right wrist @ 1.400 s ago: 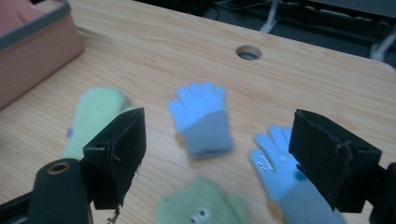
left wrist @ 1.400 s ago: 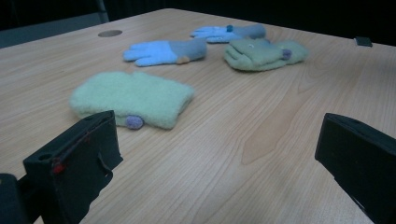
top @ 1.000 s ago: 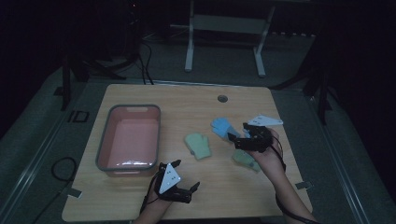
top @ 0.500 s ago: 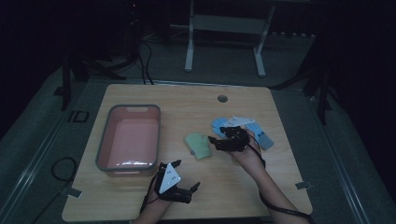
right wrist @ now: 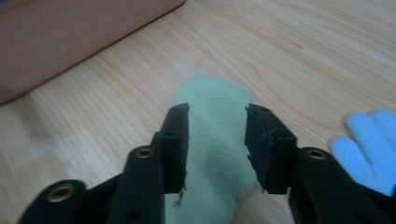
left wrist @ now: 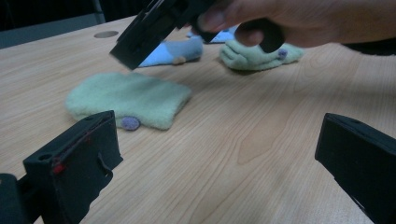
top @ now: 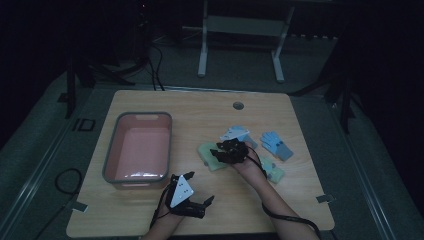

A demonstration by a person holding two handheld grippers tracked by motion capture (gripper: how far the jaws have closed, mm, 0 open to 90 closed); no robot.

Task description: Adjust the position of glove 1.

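Observation:
A pale green glove (top: 206, 151) (right wrist: 212, 105) (left wrist: 128, 98) lies flat on the wooden table (top: 200, 112). My right gripper (top: 216, 152) (right wrist: 217, 123) hovers just over it, open, with a jaw on either side of the cloth. In the left gripper view, that gripper (left wrist: 154, 28) hangs above the glove in a hand. My left gripper (top: 200, 187) (left wrist: 215, 154) rests near the table's front edge, its jaws wide open and empty. A second green glove (top: 273, 171) (left wrist: 257, 51) lies by the right forearm. A blue glove (top: 277, 145) lies further right, another blue glove (right wrist: 369, 144) (left wrist: 175, 51) close to the right gripper.
A pink tub (top: 137, 150) (right wrist: 70, 37) with a grey rim stands on the left half of the table. A round cable hole (top: 238, 105) (left wrist: 106, 34) sits near the far edge. A white metal stand (top: 240, 30) is on the floor beyond the table.
My right gripper has moved left across the table, from the right-hand gloves to over the green glove. The blue glove at the right is now uncovered. The left gripper has stayed put.

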